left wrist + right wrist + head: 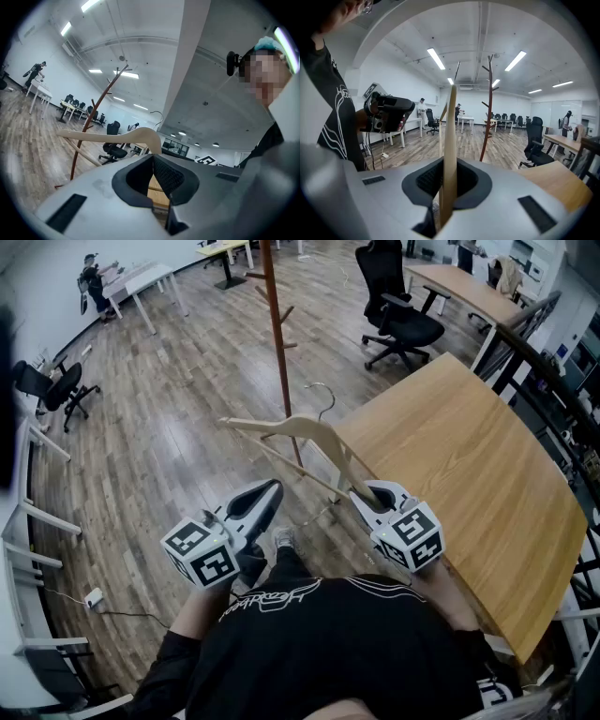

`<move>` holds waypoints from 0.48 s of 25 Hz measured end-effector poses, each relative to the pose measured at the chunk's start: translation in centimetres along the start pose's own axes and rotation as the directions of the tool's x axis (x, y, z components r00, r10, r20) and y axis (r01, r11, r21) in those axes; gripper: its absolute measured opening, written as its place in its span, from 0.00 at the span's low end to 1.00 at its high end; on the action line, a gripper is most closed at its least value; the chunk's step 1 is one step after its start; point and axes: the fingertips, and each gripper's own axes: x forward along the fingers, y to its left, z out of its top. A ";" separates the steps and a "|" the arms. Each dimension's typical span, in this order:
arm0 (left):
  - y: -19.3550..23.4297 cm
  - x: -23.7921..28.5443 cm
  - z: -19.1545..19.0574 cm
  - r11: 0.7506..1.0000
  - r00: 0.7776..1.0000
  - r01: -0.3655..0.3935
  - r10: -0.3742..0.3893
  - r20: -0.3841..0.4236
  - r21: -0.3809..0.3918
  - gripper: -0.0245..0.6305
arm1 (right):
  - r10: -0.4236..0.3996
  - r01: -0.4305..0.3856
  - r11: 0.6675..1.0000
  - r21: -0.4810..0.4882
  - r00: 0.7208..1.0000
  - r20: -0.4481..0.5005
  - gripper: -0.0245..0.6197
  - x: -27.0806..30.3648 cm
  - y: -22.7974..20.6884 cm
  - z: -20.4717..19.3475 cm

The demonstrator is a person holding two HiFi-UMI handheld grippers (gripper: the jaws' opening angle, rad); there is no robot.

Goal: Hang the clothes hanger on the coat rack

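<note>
- My right gripper is pinching the wooden clothes hanger by one end. In the right gripper view the hanger's arm stands edge-on between the pads, which are closed on it.
- My left gripper is pressed together with nothing in it. In the left gripper view the pads meet and the hanger passes beyond them without touching.
- In the head view the hanger's long axis runs from my right gripper at 4 o'clock out to its free end at 10 o'clock. It is carried in the air off the edge of the table.
- The metal hook rises from the middle of the hanger toward 12 o'clock, so it is well out along the hanger from my grip.
- The coat rack lies at 11 o'clock from my right gripper. Its pole crosses behind the hanger, just to the 9 o'clock side of the hook.
- I cannot tell from above how far the hook is from the pole in depth. In the right gripper view the rack stands apart, at 1 o'clock from the jaws.
- I judge the right gripper has to do the hanging. The hook must be carried up and toward 11 o'clock onto one of the rack's pegs.
</note>
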 end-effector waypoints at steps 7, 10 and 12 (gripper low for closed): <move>3.9 0.8 1.3 1.000 1.000 0.000 0.000 -0.001 -0.020 0.05 | 0.002 -0.002 1.000 0.025 1.000 -0.003 0.13 3.6 -1.3 1.2; 6.3 1.3 1.9 0.999 1.000 -0.010 0.009 -0.006 -0.037 0.05 | -0.004 0.004 0.999 0.036 1.000 -0.011 0.13 5.6 -2.4 1.7; 8.2 1.8 2.4 0.999 1.000 -0.016 0.015 -0.008 -0.047 0.05 | -0.003 0.004 0.999 0.044 1.000 -0.018 0.13 7.3 -3.3 2.1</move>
